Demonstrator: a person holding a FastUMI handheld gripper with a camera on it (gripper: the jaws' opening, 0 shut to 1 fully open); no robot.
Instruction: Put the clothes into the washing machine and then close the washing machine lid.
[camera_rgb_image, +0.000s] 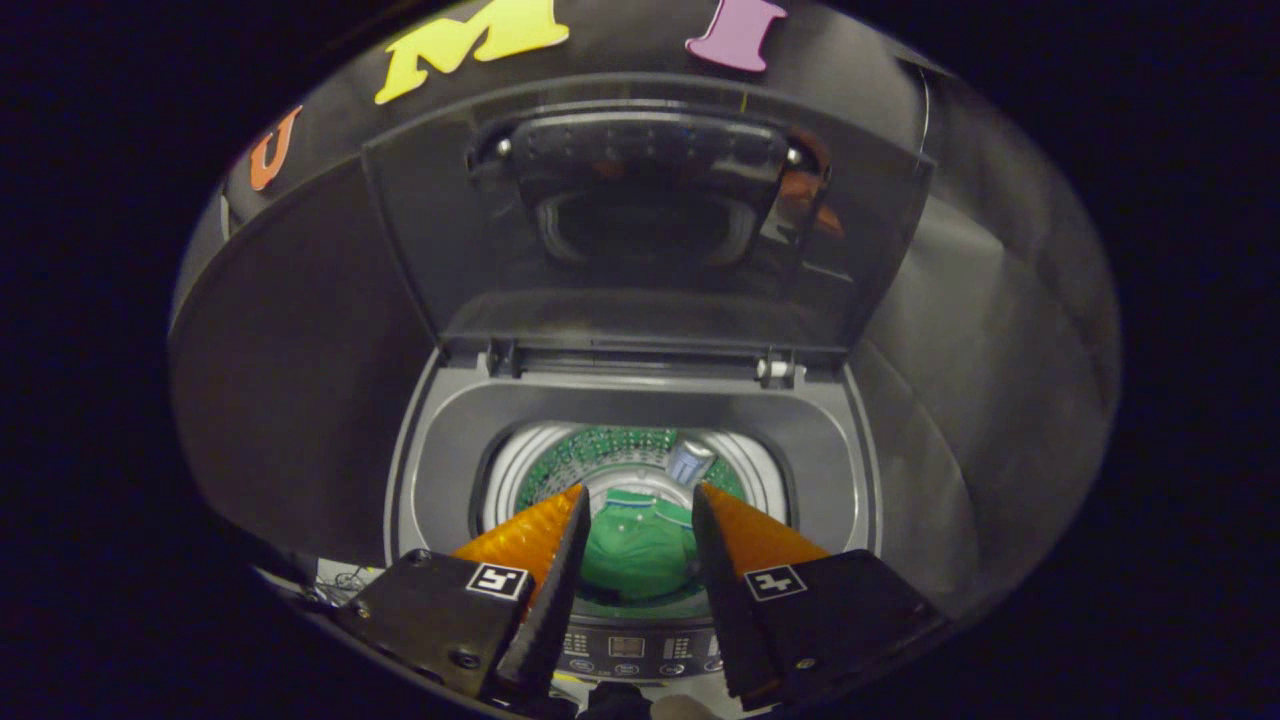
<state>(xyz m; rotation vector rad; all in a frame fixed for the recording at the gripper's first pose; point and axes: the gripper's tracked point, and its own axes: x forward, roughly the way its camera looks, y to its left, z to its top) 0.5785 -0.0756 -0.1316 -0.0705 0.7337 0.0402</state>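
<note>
A top-loading washing machine (440, 470) stands open below me, its dark see-through lid (640, 230) tilted up against the back. A green garment (640, 550) lies at the bottom of the drum (560, 462), framed by my two fingers. My gripper (638, 495) hovers above the drum mouth, open, with nothing held between the fingers.
The machine's control panel (625, 648) runs along its front edge, just under my fingers. A small grey-blue fitting (690, 462) sits at the drum's far rim. Dark cloth walls (300, 360) close in on both sides of the machine.
</note>
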